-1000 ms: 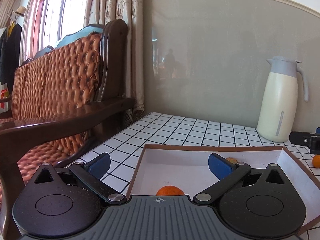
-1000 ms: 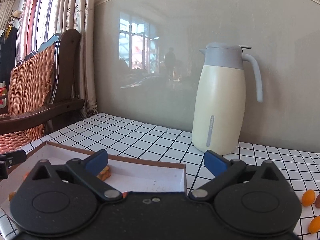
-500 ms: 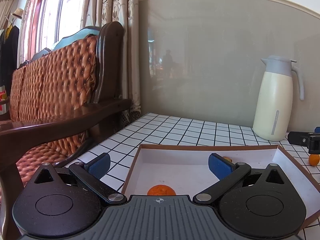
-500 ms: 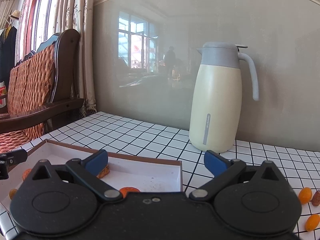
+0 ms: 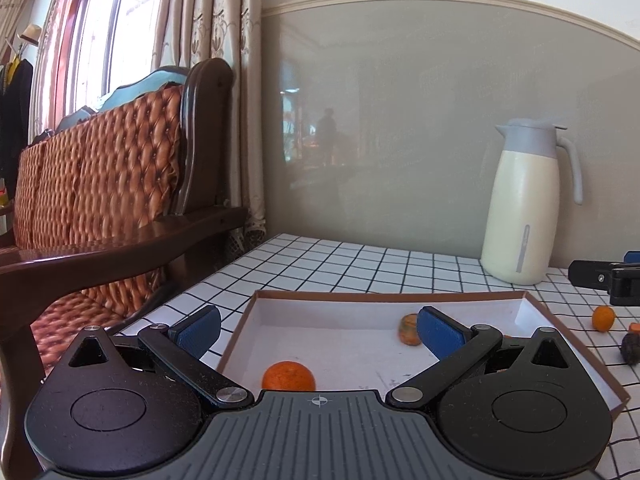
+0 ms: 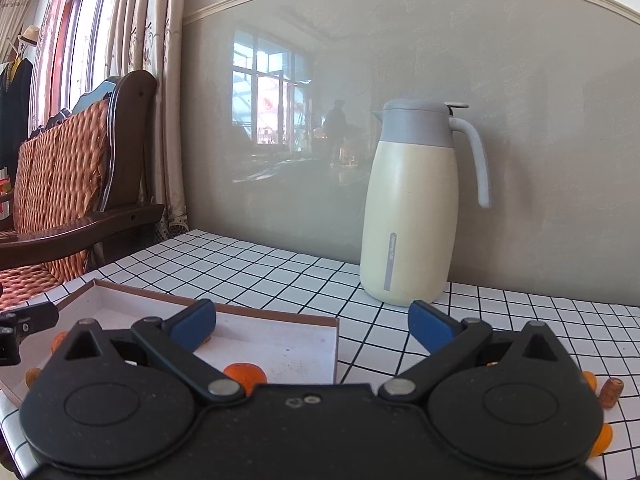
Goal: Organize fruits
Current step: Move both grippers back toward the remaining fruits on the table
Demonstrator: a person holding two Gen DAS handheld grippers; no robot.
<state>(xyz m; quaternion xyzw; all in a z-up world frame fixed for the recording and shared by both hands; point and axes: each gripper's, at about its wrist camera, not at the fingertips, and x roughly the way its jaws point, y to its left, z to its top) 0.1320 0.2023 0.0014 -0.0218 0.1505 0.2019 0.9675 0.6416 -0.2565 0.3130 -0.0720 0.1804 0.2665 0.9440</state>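
Note:
A shallow white box with a brown rim (image 5: 384, 297) lies on the checked table. In the left wrist view it holds an orange mandarin (image 5: 288, 376) near the front and a small brownish fruit (image 5: 409, 329) further back. My left gripper (image 5: 318, 327) hovers open over the box, nothing between its blue pads. In the right wrist view my right gripper (image 6: 312, 324) is open above the box's right edge (image 6: 335, 350), with an orange fruit (image 6: 244, 375) just below it. Loose small fruits (image 5: 603, 318) lie on the table right of the box.
A cream thermos jug with a grey lid (image 6: 412, 208) stands at the back against the grey wall. A brown quilted wooden sofa (image 5: 104, 184) borders the table's left side. More small orange and brown fruits (image 6: 611, 393) sit at the far right of the table.
Both grippers have pulled back and risen a little, so more of the box and table shows. The jug appears smaller and further left. Both stayed open.

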